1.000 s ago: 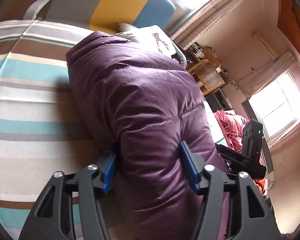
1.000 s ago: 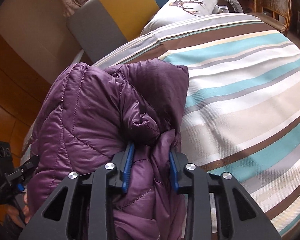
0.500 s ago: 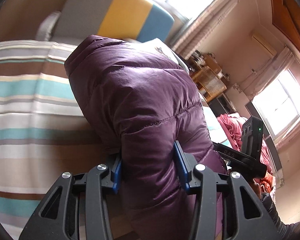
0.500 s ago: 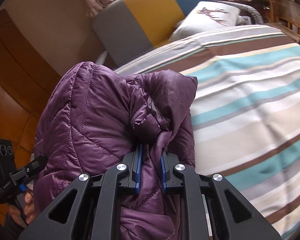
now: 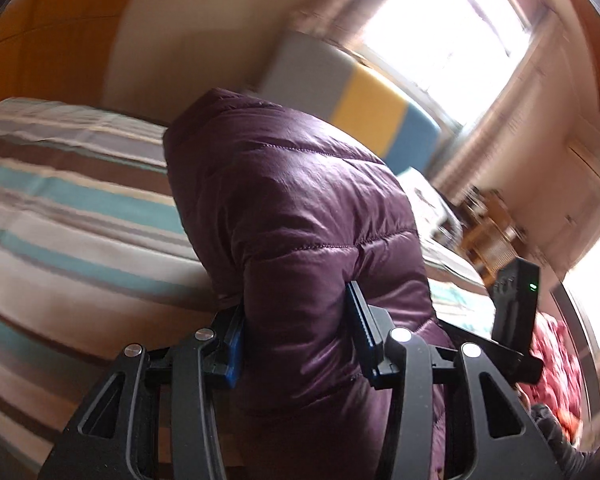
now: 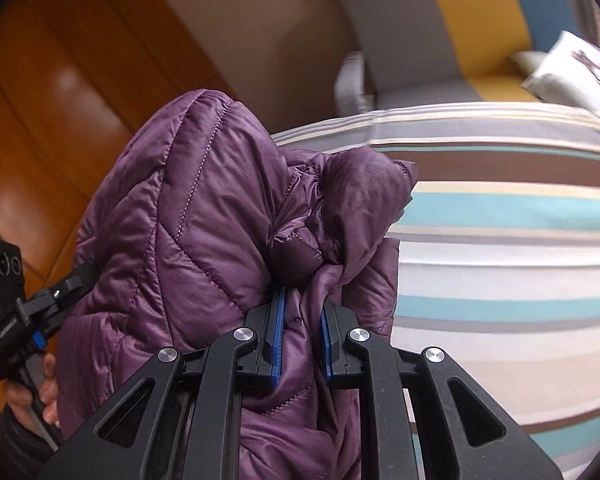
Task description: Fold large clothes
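Note:
A folded purple quilted jacket (image 5: 284,208) is held up between both grippers above the striped bed (image 5: 60,216). My left gripper (image 5: 296,320) is shut on a thick fold at one end of it. My right gripper (image 6: 302,312) is shut on bunched fabric at the other end of the jacket (image 6: 188,216). The jacket's lower part hangs below the jaws and is hidden by the grippers. Each gripper shows in the other's view: the right one (image 5: 516,300) and the left one (image 6: 4,300).
The striped bedspread (image 6: 520,264) spreads out to the right. A grey, yellow and blue headboard (image 6: 452,20) and a white pillow (image 6: 576,68) lie beyond. A wooden wardrobe (image 6: 60,92) stands at left. A pink garment (image 5: 556,364) and a wicker chair (image 5: 488,232) are at right.
Both grippers closed tighter on the jacket and lifted it off the bed, tilting upward. The views now show more wall, window and wardrobe.

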{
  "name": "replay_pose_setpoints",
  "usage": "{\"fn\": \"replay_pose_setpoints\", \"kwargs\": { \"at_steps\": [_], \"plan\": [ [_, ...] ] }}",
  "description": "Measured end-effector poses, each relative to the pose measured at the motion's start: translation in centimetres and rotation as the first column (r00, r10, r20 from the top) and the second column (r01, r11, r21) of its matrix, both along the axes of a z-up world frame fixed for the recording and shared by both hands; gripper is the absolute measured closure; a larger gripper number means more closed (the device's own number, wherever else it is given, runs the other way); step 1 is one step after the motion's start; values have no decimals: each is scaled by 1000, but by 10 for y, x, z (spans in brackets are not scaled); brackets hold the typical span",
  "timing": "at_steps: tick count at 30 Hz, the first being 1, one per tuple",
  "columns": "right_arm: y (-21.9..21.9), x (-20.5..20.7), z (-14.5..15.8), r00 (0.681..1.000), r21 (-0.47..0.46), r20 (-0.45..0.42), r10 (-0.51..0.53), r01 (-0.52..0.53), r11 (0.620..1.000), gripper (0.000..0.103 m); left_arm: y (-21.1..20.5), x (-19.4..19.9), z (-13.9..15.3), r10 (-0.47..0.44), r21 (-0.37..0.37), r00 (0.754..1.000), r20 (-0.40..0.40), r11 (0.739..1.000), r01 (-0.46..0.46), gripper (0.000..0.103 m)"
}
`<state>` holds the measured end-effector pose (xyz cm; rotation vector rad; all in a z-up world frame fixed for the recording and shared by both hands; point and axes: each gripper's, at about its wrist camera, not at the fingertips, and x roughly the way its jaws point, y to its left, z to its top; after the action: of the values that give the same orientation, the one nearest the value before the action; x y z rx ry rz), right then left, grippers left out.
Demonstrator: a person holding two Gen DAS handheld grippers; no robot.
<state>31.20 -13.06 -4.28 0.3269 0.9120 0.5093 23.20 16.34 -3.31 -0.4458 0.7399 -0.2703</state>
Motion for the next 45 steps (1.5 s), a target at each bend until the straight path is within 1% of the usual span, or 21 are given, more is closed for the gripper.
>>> {"fn": "replay_pose_setpoints", "kwargs": {
  "at_steps": [1, 4, 6, 7, 10, 11, 12, 14, 15, 18, 21, 26, 29, 32, 33, 35, 39, 41, 42, 43, 45],
  "plan": [
    [16, 2, 2, 1000, -19, 8, 24, -24, 1000, 88, 14, -1, -4, 35, 10, 999, -13, 999, -35, 59],
    [41, 5, 1, 998, -71, 23, 60, -58, 996, 88, 46, -10, -24, 118, 45, 991, -59, 992, -115, 58],
    [47, 4, -1, 997, -93, 34, 63, -60, 994, 88, 47, -13, -38, 147, 55, 985, -86, 988, -143, 58],
    [48, 4, -2, 997, -100, 38, 60, -56, 993, 88, 47, -15, -46, 160, 64, 983, -85, 986, -155, 58],
    [48, 3, -7, 997, -151, 50, 53, -45, 988, 88, 40, -16, -49, 165, 99, 984, -61, 982, -159, 57],
    [56, -2, -9, 998, -159, 50, 49, -40, 987, 88, 44, -19, -50, 164, 112, 985, -54, 981, -157, 57],
    [55, -1, -12, 998, -161, 47, 41, -33, 986, 88, 39, -18, -51, 159, 137, 986, -44, 979, -152, 57],
    [68, -15, -11, 998, -172, 48, 35, -26, 985, 88, 36, -19, -53, 155, 161, 987, -31, 976, -148, 57],
    [69, -15, -13, 998, -180, 51, 35, -25, 983, 88, 38, -21, -55, 155, 167, 988, -25, 975, -148, 57],
    [73, -19, -17, 998, -189, 50, 33, -23, 982, 88, 37, -29, -60, 163, 167, 987, -7, 973, -159, 57],
    [81, -23, -21, 998, -196, 52, 26, -15, 980, 88, 34, -28, -65, 174, 162, 985, -1, 972, -171, 56],
    [88, -15, -33, 998, -214, 67, 21, -6, 977, 88, 29, -26, -69, 179, 184, 984, 7, 967, -177, 56],
    [91, -20, -30, 997, -227, 70, 17, -1, 974, 88, 26, -30, -67, 190, 188, 982, 5, 964, -188, 56],
    [94, -26, -21, 997, -246, 77, 2, 17, 969, 87, 25, -34, -62, 205, 194, 979, 4, 960, -202, 54],
    [95, -29, -17, 996, -258, 86, -7, 29, 966, 82, 26, -36, -60, 215, 195, 977, 4, 958, -212, 53],
    [95, -35, -10, 995, -270, 101, -16, 43, 962, 79, 26, -41, -56, 227, 200, 974, 12, 954, -225, 52],
    [94, -46, -1, 992, -283, 123, -36, 70, 957, 68, 27, -51, -51, 245, 225, 969, 30, 943, -246, 50],
    [94, -51, 5, 989, -293, 142, -43, 83, 953, 60, 29, -57, -48, 260, 230, 965, 41, 937, -262, 47],
    [93, -55, 9, 986, -302, 157, -51, 97, 949, 51, 30, -61, -46, 270, 231, 962, 47, 934, -273, 47],
    [92, -56, 11, 985, -303, 166, -53, 102, 947, 49, 31, -65, -44, 280, 235, 959, 52, 930, -284, 45],
    [90, -61, 16, 983, -300, 176, -50, 102, 948, 49, 32, -72, -43, 288, 247, 956, 59, 924, -293, 45]
  ]
}}
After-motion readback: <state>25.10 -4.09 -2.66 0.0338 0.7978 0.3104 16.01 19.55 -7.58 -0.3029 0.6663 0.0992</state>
